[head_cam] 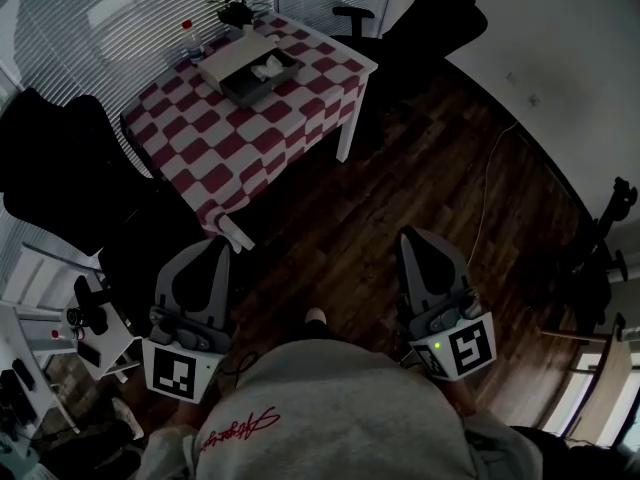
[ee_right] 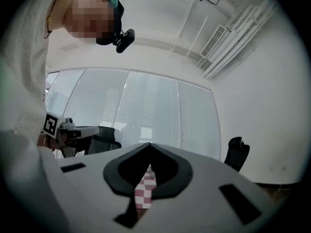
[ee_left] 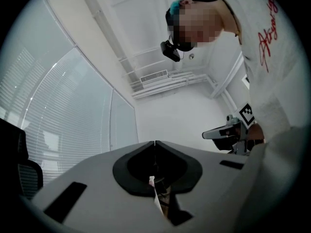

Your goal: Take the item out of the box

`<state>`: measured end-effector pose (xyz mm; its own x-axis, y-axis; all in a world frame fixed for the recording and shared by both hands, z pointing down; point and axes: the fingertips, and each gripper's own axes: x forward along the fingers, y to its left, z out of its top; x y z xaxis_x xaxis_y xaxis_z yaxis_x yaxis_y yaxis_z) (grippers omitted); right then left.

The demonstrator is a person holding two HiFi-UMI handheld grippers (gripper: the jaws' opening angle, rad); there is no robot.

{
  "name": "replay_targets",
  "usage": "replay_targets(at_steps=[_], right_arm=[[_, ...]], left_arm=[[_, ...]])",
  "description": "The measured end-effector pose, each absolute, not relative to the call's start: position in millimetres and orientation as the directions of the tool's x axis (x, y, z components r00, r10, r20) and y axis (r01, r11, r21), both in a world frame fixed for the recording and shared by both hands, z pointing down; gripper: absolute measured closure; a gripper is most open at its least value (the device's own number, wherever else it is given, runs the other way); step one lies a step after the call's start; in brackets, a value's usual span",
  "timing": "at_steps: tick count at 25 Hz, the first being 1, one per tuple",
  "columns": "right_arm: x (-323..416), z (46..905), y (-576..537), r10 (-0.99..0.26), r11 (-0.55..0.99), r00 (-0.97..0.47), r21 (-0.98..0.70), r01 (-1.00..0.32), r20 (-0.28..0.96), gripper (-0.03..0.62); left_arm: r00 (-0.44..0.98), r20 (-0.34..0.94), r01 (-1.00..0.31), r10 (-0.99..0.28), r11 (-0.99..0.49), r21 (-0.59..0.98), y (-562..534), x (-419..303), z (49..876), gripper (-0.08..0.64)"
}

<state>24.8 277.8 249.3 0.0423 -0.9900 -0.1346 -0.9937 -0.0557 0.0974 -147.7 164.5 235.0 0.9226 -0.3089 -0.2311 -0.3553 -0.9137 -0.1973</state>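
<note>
An open grey box (head_cam: 250,68) with a white flap sits on the far side of a table (head_cam: 290,128) covered in red-and-white check cloth. A crumpled white item (head_cam: 268,68) lies inside the box. Both grippers are held low in front of the person's grey sweatshirt, well short of the table. The left gripper (head_cam: 218,244) has its jaws together with nothing between them, and its tips (ee_left: 155,142) meet in the left gripper view. The right gripper (head_cam: 414,236) is shut and empty too, its tips (ee_right: 148,144) meeting and pointing slightly upward.
A bottle with a red cap (head_cam: 187,38) and a small plant (head_cam: 235,10) stand behind the box. Black office chairs stand beyond the table (head_cam: 430,28) and to its left (head_cam: 60,168). Dark wood floor (head_cam: 450,168) lies between the person and the table. Shelving with small items (head_cam: 60,348) is at the lower left.
</note>
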Motion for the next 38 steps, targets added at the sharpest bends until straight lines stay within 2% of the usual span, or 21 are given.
replay_targets(at_steps=[12, 38], right_arm=[[56.6, 257.5, 252.4, -0.992, 0.001, -0.005, 0.035, -0.999, -0.129, 0.583], [48.7, 261.3, 219.1, -0.993, 0.010, -0.016, 0.048, -0.999, -0.118, 0.583]], left_arm=[[0.913, -0.221, -0.385, -0.342, -0.902, -0.194, 148.2, -118.9, 237.5, 0.543], [0.917, -0.229, -0.372, -0.327, -0.909, -0.191, 120.1, -123.2, 237.0, 0.543]])
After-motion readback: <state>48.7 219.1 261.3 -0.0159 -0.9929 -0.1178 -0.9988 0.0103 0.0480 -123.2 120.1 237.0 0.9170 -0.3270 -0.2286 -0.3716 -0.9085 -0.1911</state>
